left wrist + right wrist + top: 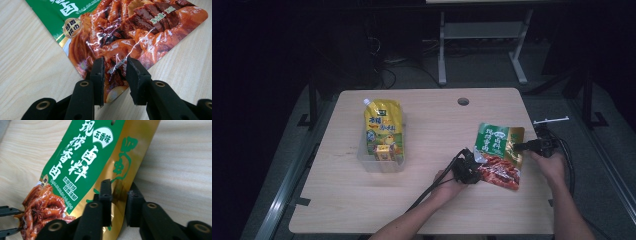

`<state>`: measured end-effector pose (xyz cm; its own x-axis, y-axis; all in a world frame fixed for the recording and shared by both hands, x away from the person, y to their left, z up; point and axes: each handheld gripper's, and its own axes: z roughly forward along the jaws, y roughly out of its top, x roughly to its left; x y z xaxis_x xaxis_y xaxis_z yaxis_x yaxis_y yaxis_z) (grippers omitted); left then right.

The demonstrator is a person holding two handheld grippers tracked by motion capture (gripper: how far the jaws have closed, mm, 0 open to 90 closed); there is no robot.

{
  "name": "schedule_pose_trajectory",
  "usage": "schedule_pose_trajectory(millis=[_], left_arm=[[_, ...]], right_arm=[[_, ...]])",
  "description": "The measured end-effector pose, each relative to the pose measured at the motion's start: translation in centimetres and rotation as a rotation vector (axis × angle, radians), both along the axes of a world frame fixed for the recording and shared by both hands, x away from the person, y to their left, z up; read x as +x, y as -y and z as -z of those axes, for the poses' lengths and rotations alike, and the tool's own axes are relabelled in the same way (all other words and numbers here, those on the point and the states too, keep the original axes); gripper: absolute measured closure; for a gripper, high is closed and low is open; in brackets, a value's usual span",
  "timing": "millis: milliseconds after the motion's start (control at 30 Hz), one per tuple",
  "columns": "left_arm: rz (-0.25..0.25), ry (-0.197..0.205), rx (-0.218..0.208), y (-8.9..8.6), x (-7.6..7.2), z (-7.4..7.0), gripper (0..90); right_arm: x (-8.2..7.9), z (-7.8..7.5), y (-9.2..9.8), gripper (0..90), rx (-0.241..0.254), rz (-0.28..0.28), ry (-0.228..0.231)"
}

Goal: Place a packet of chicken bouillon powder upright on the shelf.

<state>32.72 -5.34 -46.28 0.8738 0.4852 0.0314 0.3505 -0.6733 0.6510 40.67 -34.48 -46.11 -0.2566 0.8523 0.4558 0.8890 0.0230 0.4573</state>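
Pouch: your green-and-gold snack pouch (499, 155) lies on the table's right half.
Left gripper (468, 168): you have it clenched on the pouch's lower corner, likely as an anchor.
Right gripper (539, 146): you pinch the gold side edge.
Views: the high view adds the clear bin (381, 152) holding a yellow spout pouch (383, 127).

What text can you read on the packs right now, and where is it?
"五香味": white badge at the top of the green snack pouch.
"现捞香卤料": large white characters on its green panel.
Smaller lines below: too small.
Yellow spout pouch in the clear tub: print blurred.
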Motion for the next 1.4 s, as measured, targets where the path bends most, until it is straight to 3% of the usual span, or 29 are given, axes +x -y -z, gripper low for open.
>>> schedule_pose_trajectory(millis=[133,333,633,967,1400], left_arm=[[-0.001,0.005,0.001,0.0,-0.1,0.0,67.3],[-0.002,0.03,0.013,0.0,-0.1,-0.1,62.8],[-0.002,0.038,-0.014,-0.6,-0.4,-0.7,58.8],[0.003,0.029,-0.046,-1.6,-0.9,-1.6,52.9],[-0.003,0.053,-0.09,-3.7,-1.6,-2.6,45.7]], right_arm=[[0.0,-0.3,-0.2,89.4,0.004,-0.003,0.018],[-0.4,-1.2,-0.6,90.0,-0.012,-0.011,0.036],[-1.0,-2.8,-1.4,90.0,-0.009,-0.04,0.08],[-1.7,-6.1,-2.8,90.0,-0.028,-0.072,0.142],[-2.9,-10.2,-4.5,90.0,-0.037,-0.119,0.228]])
